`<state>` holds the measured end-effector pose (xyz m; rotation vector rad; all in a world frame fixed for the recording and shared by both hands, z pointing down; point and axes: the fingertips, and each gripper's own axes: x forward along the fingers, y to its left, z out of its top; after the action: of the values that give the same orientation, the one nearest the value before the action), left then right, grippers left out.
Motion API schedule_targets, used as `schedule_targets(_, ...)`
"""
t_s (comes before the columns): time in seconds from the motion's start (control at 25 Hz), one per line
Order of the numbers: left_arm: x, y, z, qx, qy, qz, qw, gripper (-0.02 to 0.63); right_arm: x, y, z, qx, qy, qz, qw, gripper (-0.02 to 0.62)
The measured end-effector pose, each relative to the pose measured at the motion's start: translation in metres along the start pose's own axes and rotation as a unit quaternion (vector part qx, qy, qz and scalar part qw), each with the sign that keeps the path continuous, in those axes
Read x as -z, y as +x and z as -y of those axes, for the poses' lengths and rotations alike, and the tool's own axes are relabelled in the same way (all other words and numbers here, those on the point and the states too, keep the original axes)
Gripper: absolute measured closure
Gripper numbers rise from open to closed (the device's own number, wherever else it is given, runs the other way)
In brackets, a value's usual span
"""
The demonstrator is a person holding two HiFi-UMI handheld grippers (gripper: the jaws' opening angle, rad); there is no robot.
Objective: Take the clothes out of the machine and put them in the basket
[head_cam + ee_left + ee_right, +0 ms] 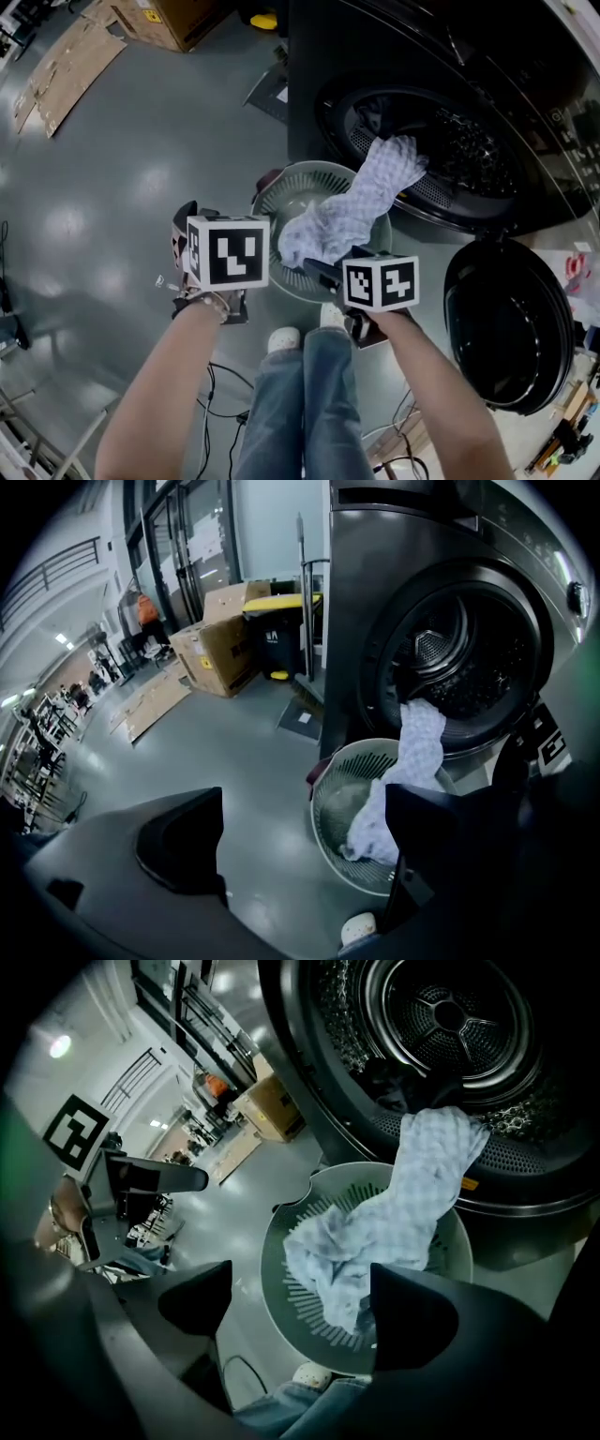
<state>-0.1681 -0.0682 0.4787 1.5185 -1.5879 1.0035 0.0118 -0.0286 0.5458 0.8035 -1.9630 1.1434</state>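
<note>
Black jaws of the right gripper [300,1312] stand apart, empty; those of the left gripper [309,846] likewise. Beyond them a pale blue-white checked cloth [394,1213], judged soft, light and limp, trails from the dark front-loading machine's perforated metal drum [450,1016] into the round slotted pale-green plastic basket [274,1260]. Any bunched fold should offer a hold.

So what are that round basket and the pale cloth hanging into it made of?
The basket looks like moulded plastic, matte grey-green: even slots run through its wall. The cloth looks like thin woven fabric, perhaps cotton, pale with a fine check; it drapes and creases softly.
</note>
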Motion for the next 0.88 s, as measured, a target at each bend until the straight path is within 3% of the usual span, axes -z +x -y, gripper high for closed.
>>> schedule_targets(0.24, -0.011, 0.006, 0.008, 0.008, 0.000, 0.026, 0.9996, 0.071, -0.024, -0.008, 0.039, 0.084, -0.031, 0.036, 0.995, 0.143)
schedule_targets(0.44, -0.013, 0.017, 0.014, 0.017, -0.012, 0.020, 0.9996, 0.071, -0.063, -0.014, 0.075, 0.128, -0.020, 0.065, 0.989, 0.143)
schedule_targets(0.68, -0.020, 0.030, 0.022, 0.023, -0.007, 0.009, 0.9997, 0.071, -0.110, -0.019, 0.120, 0.197, -0.069, 0.081, 0.975, 0.143)
schedule_targets(0.88, -0.023, 0.043, 0.046, 0.066, 0.009, 0.008, 0.9978, 0.071, -0.136, -0.020, 0.163, 0.238, -0.083, 0.084, 0.964, 0.143)
